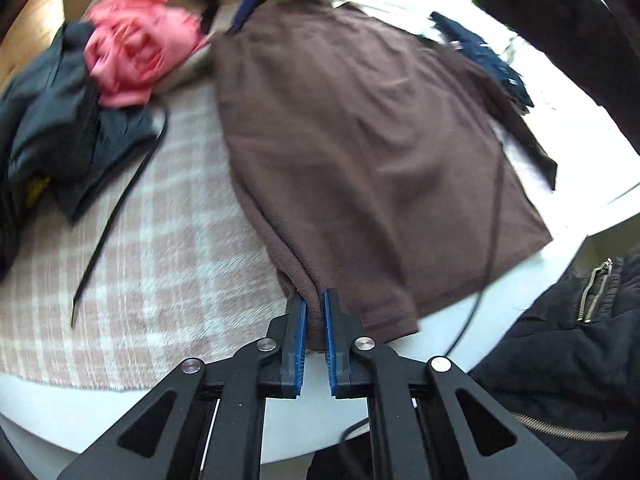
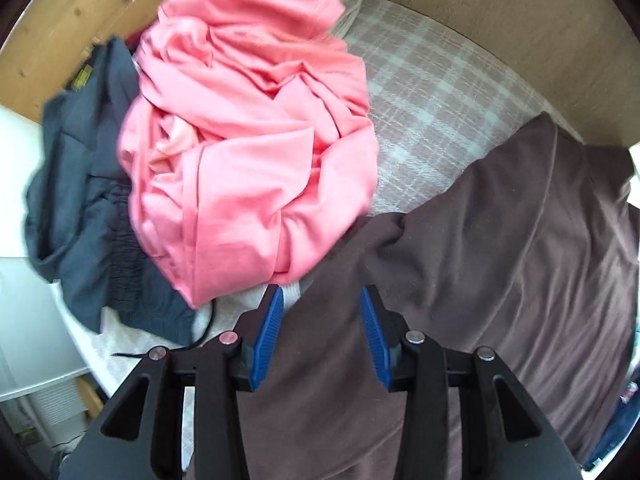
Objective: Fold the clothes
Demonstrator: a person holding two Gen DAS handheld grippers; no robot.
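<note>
- Brown fleece garment spread flat across the pink-and-white checked blanket, near hem hanging toward the edge of the white surface.
- Left gripper clenched on the near hem of that brown garment, a fold of fleece pinched between the blue pads.
- Right gripper poised over the same brown garment, blue fingers standing apart with a ridge of cloth between them; cannot tell whether the pads press on it.
- Crumpled pink garment heaped on the blanket beside the brown one, partly on top of a dark grey garment.
- Same pile in the left wrist view: pink over dark grey, a thin black strap trailing from it across the checks.
- Light wooden wall rising behind the pile.
- Dark blue item lying on the white surface past the far side of the brown garment.
- Black jacket with a metal zip at the right edge of the left wrist view.
- No container in view; all clothes lying loose on the blanket.
</note>
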